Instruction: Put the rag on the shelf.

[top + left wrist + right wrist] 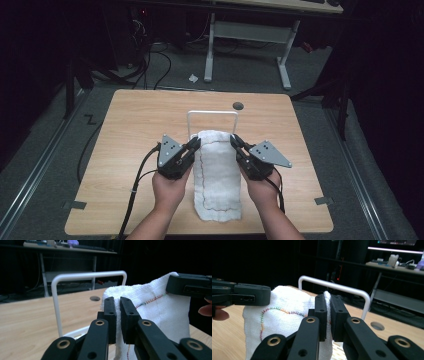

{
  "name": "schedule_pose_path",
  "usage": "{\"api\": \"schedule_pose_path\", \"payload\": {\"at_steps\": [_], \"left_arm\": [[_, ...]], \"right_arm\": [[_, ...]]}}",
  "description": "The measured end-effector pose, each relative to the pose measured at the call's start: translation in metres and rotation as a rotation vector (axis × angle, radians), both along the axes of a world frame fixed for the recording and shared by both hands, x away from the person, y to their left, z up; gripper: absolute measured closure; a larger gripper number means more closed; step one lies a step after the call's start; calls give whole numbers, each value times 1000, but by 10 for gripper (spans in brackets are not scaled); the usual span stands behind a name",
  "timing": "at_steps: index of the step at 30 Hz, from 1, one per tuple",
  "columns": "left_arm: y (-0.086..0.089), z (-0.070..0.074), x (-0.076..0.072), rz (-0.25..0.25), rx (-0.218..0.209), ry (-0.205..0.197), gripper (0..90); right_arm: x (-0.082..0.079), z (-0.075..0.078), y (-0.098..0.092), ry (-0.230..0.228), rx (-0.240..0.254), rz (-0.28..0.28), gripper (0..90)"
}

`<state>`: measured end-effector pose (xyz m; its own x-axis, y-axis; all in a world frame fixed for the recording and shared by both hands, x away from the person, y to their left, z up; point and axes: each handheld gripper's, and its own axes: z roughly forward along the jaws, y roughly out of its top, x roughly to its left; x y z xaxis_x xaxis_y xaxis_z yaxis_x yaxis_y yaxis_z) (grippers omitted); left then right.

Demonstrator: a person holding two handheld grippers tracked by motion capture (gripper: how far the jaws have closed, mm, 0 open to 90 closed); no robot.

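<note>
A coarse-woven white towel (217, 175) with multicoloured edge stitching is pinched at its far corners by two black hinged grippers: the left gripper (194, 144) is clenched on the 11 o'clock corner, the right gripper (235, 141) on the 1 o'clock corner. The cloth is lifted there, trailing toward 6 o'clock on the pale woodgrain table (125, 130). A rounded white metal rack (212, 114) stands just behind, at 12 o'clock.

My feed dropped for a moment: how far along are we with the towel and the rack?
Done: both corners are gripped, the left gripper and the right gripper each shut on the white towel. In hand: its far edge is lifted just short of the white rack. Left: carrying it over the bar; most of it lies on the table.
</note>
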<state>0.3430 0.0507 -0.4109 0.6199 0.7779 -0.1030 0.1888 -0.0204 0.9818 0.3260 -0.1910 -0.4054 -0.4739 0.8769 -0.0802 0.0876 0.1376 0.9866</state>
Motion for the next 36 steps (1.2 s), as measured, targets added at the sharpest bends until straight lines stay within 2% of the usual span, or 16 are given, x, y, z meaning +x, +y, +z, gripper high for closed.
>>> {"api": "schedule_pose_path", "payload": {"at_steps": [7,15,26,36], "left_arm": [[-2,26,-2,-12,-6,-69,843],[-5,47,5,-14,9,-117,843],[-6,61,17,-17,-1,-141,845],[-6,74,29,-1,23,-169,846]], "right_arm": [[-4,18,-1,-51,11,3,856],[-2,42,-3,-98,20,0,856],[10,62,-6,-114,26,-7,856],[20,69,-6,-119,41,-12,857]]}}
